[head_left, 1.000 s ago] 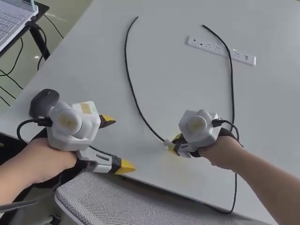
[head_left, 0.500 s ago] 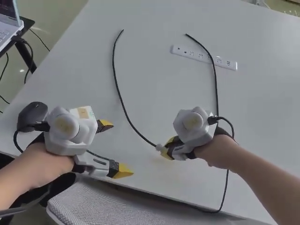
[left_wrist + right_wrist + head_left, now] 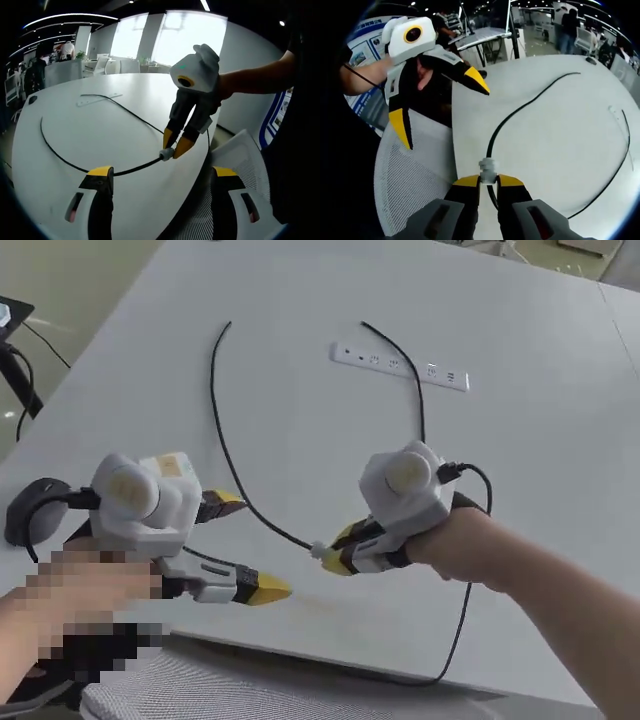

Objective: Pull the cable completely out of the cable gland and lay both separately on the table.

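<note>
Head view: cable gland (image 3: 318,551), w/ black cable (image 3: 225,455) threaded thru, is pinched by right tongs (image 3: 330,559) near front edge of tabletop (image 3: 300,360). Left tongs (image 3: 255,546) are held spread wide, just beside.

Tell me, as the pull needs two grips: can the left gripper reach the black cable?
Probably yes: the left gripper is open beside the black cable, which lies bare on the table; the right gripper pinches only the cable gland.
</note>
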`<action>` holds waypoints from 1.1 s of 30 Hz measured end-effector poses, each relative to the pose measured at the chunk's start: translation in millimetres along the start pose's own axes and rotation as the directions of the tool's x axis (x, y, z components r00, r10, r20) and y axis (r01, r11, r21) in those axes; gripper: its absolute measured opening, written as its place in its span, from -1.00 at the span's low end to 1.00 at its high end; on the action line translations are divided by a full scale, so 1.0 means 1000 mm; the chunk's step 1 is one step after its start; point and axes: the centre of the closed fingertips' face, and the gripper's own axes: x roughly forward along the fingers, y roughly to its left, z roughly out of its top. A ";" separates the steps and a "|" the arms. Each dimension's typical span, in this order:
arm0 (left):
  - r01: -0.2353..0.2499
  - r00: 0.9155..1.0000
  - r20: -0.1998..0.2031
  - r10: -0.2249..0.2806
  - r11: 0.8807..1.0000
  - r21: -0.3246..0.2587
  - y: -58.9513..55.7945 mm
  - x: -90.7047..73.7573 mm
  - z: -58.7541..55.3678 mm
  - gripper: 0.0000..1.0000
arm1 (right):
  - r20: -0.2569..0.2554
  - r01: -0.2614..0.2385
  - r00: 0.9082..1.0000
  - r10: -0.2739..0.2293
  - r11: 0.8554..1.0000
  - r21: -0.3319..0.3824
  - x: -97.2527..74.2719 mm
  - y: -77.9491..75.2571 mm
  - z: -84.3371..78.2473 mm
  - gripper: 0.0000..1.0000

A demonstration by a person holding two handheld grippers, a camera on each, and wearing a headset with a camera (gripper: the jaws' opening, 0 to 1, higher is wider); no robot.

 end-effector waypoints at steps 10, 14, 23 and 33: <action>0.053 0.999 -0.009 -0.053 0.998 0.023 -0.011 0.014 0.007 0.53 | -0.015 -0.022 1.000 0.021 0.997 -0.071 -0.015 0.013 0.005 -0.86; 0.062 0.998 -0.010 -0.062 0.997 0.039 -0.013 0.018 0.010 0.51 | -0.025 -0.023 0.999 0.020 0.994 -0.111 -0.019 0.017 0.007 -0.87; 0.102 0.995 0.019 -0.103 0.995 0.010 -0.015 0.027 0.018 0.36 | -0.018 -0.023 1.000 0.020 0.987 -0.161 -0.028 0.025 0.014 -0.87; 0.151 0.988 0.042 -0.151 0.989 -0.003 -0.023 0.032 0.024 0.16 | -0.022 -0.014 1.000 0.009 0.975 -0.223 -0.039 0.029 0.014 -0.87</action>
